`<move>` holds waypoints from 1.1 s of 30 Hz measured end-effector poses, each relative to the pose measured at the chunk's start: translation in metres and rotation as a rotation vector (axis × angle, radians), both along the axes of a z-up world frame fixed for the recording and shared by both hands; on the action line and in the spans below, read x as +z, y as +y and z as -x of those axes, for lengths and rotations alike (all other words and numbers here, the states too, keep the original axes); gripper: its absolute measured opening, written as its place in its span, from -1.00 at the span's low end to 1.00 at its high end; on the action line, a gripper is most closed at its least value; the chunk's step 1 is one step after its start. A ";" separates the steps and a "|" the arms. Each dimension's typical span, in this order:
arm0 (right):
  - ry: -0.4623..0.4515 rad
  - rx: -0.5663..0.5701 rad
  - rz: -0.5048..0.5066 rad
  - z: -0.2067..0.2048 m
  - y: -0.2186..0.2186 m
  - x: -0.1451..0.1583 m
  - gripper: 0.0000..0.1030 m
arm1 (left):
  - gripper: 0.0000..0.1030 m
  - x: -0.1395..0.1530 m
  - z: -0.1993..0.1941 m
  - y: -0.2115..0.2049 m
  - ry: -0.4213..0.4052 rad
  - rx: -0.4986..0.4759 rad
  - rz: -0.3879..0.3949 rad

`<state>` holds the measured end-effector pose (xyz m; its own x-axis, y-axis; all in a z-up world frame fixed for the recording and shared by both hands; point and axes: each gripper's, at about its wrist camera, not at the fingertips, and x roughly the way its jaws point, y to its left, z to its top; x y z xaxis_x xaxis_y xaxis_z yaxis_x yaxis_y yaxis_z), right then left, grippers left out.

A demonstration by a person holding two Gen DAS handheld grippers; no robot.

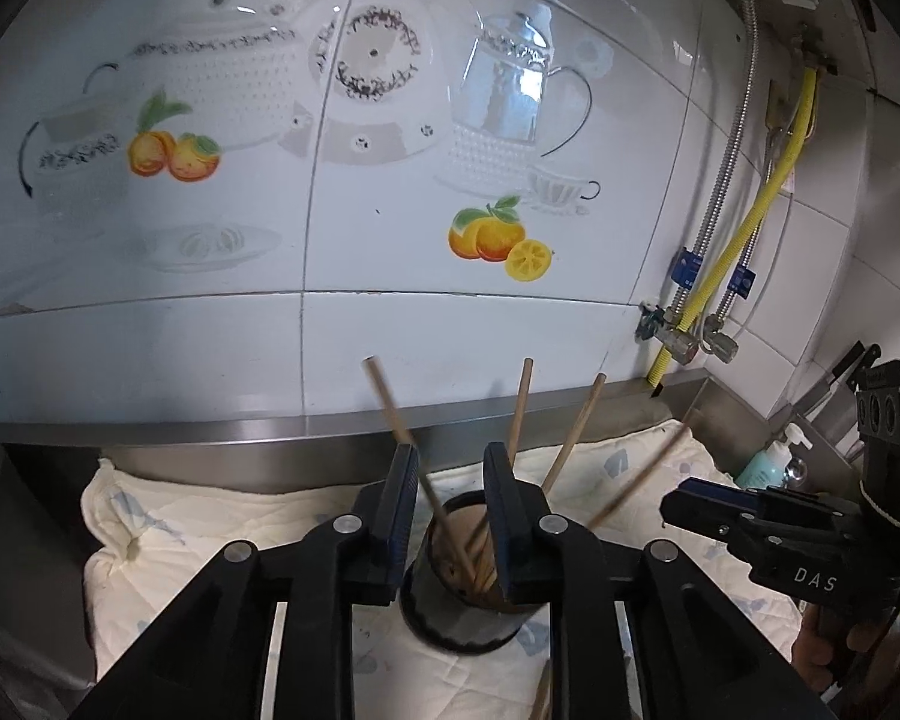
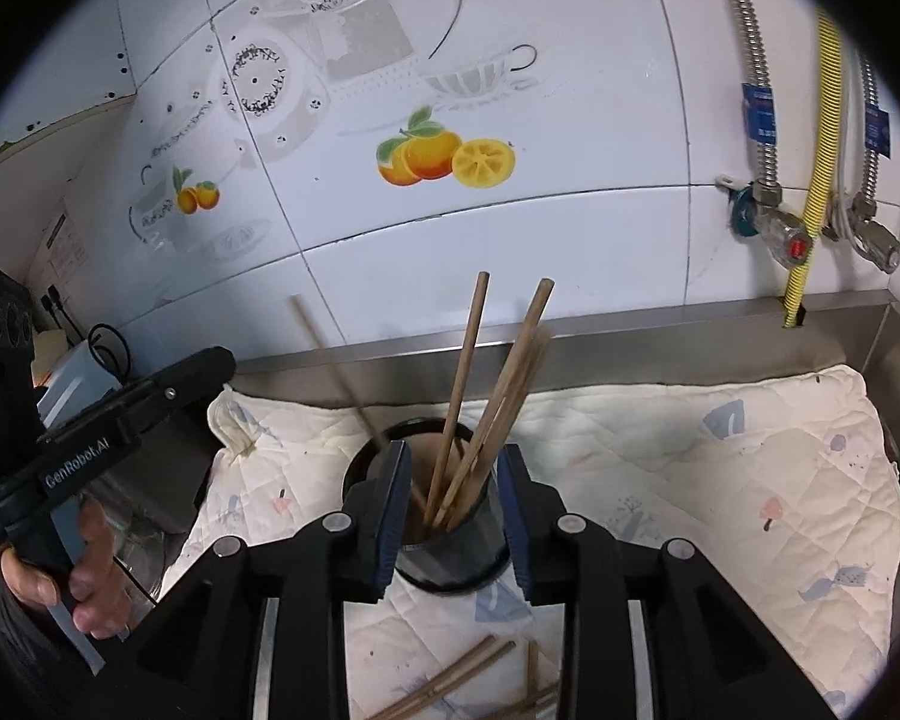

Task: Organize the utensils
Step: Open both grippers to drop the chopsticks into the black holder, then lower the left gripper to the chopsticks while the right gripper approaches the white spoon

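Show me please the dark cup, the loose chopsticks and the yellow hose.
dark cup (image 2: 450, 564), right wrist view, front wall.
loose chopsticks (image 2: 450, 684), right wrist view, middle of the bundle.
yellow hose (image 2: 825, 120), right wrist view, ribbed middle.

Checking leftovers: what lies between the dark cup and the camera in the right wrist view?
Loose chopsticks on the quilted cloth, before the cup.

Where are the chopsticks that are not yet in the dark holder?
In the right wrist view, the loose chopsticks lie on the quilted cloth at the bottom edge, just in front of the dark holder.
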<state>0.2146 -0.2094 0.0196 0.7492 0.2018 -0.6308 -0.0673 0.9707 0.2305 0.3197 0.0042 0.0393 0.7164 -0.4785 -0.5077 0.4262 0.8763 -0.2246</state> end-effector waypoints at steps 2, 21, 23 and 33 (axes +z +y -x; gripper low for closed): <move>0.000 0.003 0.001 0.009 -0.004 0.001 -0.33 | -0.51 0.002 0.008 0.004 0.010 0.002 -0.007; 0.137 -0.027 -0.037 0.087 -0.042 -0.049 -0.30 | -0.52 -0.082 0.092 -0.045 0.234 -0.186 -0.187; 0.148 -0.037 -0.035 0.093 -0.043 -0.055 -0.30 | -0.52 -0.098 0.095 -0.056 0.266 -0.219 -0.205; 0.205 -0.106 -0.057 0.115 -0.061 -0.078 -0.30 | -0.53 -0.160 0.084 -0.099 0.349 -0.314 -0.294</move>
